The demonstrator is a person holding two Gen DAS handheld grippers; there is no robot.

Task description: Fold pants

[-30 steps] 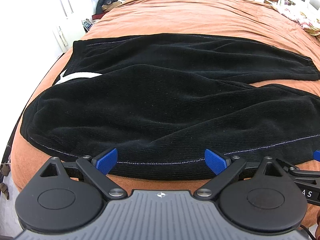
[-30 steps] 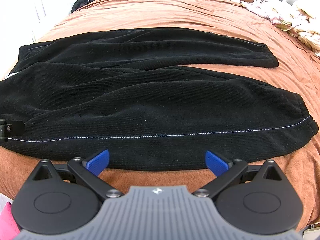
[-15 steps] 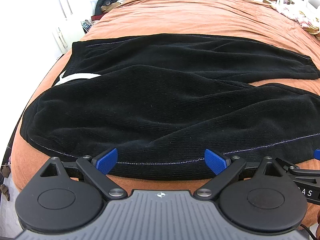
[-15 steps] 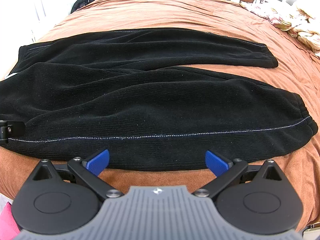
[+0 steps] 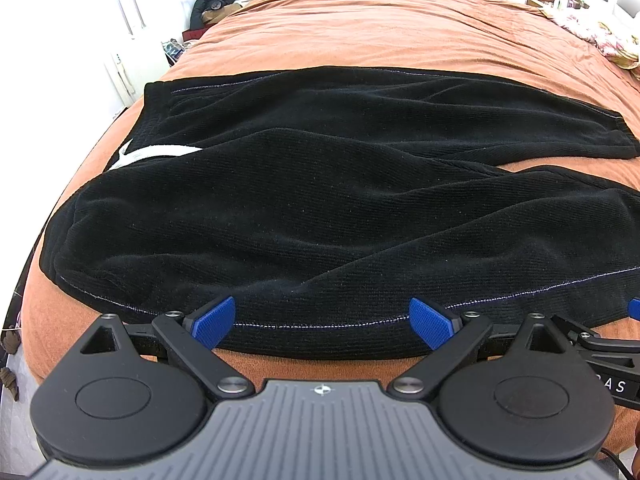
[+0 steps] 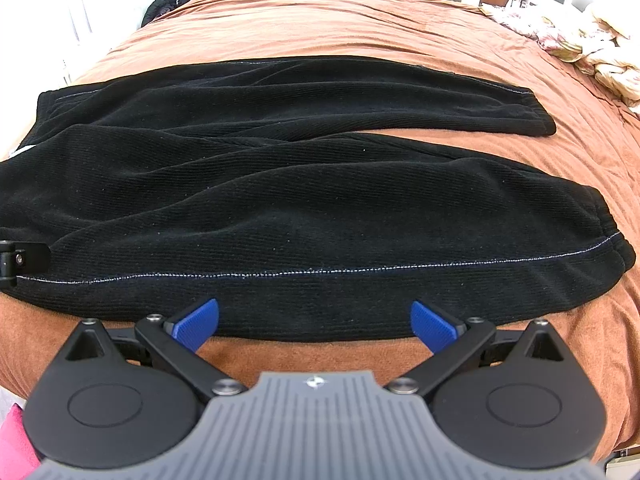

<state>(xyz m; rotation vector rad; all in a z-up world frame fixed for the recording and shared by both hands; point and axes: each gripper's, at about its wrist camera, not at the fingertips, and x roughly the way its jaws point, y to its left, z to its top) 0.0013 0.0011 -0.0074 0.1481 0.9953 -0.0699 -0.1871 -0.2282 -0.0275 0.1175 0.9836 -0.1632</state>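
Black ribbed pants (image 5: 320, 208) (image 6: 288, 200) lie spread on an orange bedspread, waist to the left with a white tag (image 5: 156, 154), two legs running right. A pale stitched seam runs along the near leg. My left gripper (image 5: 322, 322) is open at the near edge of the pants near the waist end, blue pads over the hem with nothing pinched. My right gripper (image 6: 316, 324) is open at the near leg's edge, closer to the cuff (image 6: 616, 240). Part of the right gripper shows at the right border of the left wrist view.
The orange bedspread (image 5: 380, 28) (image 6: 328, 28) stretches far beyond the pants. A floral bundle of fabric (image 6: 592, 44) lies at the bed's far right. Dark clothing (image 5: 216, 4) is piled beyond the far left corner. The bed's edge drops off at left.
The left gripper has edged slightly forward over the near hem. The right gripper and the pants look unchanged.
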